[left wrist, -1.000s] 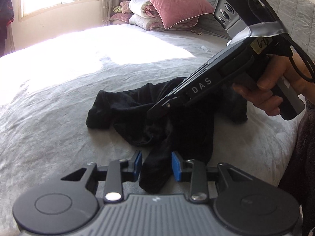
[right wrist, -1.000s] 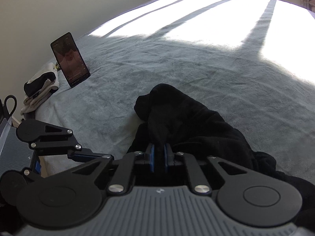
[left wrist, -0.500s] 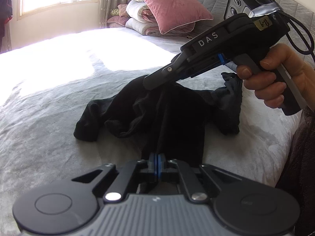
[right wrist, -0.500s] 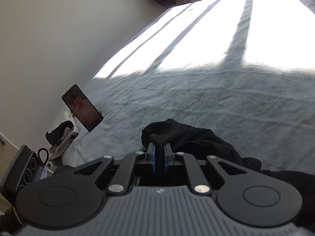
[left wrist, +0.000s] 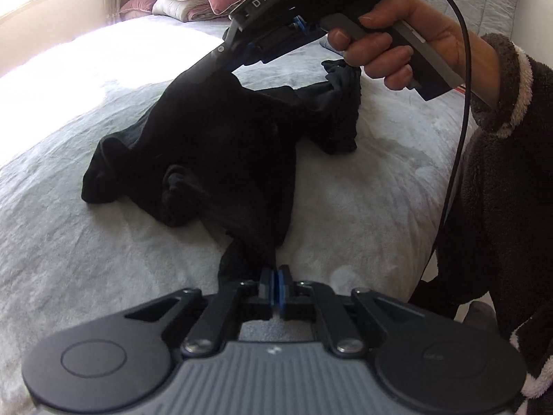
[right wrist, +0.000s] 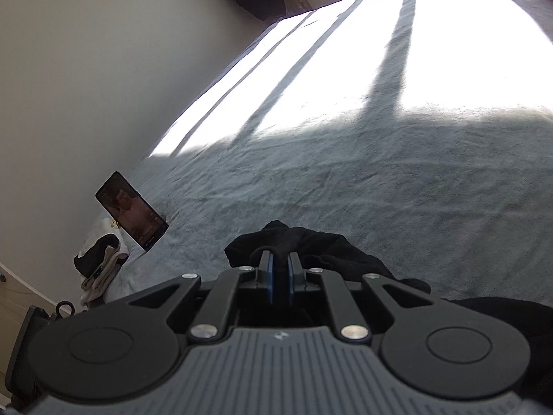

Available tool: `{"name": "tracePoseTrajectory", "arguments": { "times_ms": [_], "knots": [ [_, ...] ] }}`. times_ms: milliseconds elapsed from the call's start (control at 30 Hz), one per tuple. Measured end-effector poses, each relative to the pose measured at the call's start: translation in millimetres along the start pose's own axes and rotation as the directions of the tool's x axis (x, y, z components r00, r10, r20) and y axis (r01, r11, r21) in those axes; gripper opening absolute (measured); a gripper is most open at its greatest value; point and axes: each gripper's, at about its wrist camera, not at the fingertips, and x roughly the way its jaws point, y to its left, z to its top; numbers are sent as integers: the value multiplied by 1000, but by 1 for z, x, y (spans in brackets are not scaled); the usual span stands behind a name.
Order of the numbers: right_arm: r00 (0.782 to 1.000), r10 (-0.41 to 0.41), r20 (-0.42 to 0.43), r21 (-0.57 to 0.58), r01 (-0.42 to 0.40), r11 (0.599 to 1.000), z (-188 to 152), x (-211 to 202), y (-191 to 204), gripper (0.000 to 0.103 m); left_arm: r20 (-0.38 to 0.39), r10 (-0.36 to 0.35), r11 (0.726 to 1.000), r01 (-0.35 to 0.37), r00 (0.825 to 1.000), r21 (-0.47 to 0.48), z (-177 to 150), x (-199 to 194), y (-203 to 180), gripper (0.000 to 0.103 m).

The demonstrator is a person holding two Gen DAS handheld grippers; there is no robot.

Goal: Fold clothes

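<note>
- Far left, near the bed's [right wrist: 345,180] left edge: a dark phone [right wrist: 131,214] stands propped up, with a small heap of black and white clothes [right wrist: 100,266] at the edge beside it. Both lie well apart from your work.
- Your left gripper [left wrist: 275,288] is clenched on a thin end of the black garment [left wrist: 221,145], low over the near edge of the bed.
- The black garment lies crumpled on the grey cover near the near edge, with lumps and rolled ends. It is not flat and not folded.
- Your right gripper [right wrist: 280,276] is clenched on a raised bunch of the same garment, lifted above the bed. Your right hand [left wrist: 401,45] holds its handle.
- Risk: the left grip holds only a narrow strip, so pulling the two grippers apart could let it slip free.
- Risk: the rolled lumps may get trapped inside a fold if the cloth is not spread flat.
</note>
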Motion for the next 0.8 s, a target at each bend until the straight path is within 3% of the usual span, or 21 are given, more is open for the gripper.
{"name": "tracePoseTrajectory", "arguments": {
  "times_ms": [33, 67, 100, 167, 267, 367, 500, 567, 700, 800],
  "knots": [
    [1000, 1, 3, 2, -1, 1000, 0, -1, 0, 10, 21, -5, 1000, 5, 1000, -28, 1, -4, 5, 24],
    [1000, 3, 7, 4, -3, 1000, 0, -2, -1, 10, 44, -8, 998, 10, 999, -57, 1, -7, 10, 40],
    [1000, 4, 10, 7, -4, 1000, 1, -3, -2, 10, 66, -10, 996, 15, 998, -85, 2, -11, 15, 47],
    [1000, 7, 21, 16, -7, 1000, 2, -7, -3, 10, 111, -12, 990, 28, 994, -142, 3, -18, 25, 48],
    [999, 5, 42, 29, -7, 1000, 5, -13, -7, 10, 171, -15, 958, 63, 985, -280, 6, -22, 46, 55],
    [997, 5, 72, 46, -9, 999, 9, -21, -11, 10, 166, 25, 904, 49, 986, -425, 7, -13, 65, 55],
    [992, -2, 123, 74, -7, 997, 17, -34, -20, 10, 101, 71, 780, 8, 992, -626, 5, 8, 93, 52],
    [988, -10, 151, 89, -3, 996, 20, -42, -27, 9, 78, 83, 737, -8, 994, -676, 5, 17, 100, 47],
    [979, -27, 200, 113, 4, 994, 25, -58, -40, 7, 94, 79, 692, 13, 992, -722, 9, 21, 107, 46],
    [978, -23, 205, 96, 3, 995, 25, -64, -45, 9, 92, 86, 680, 9, 992, -733, 11, 21, 108, 46]
  ]
}}
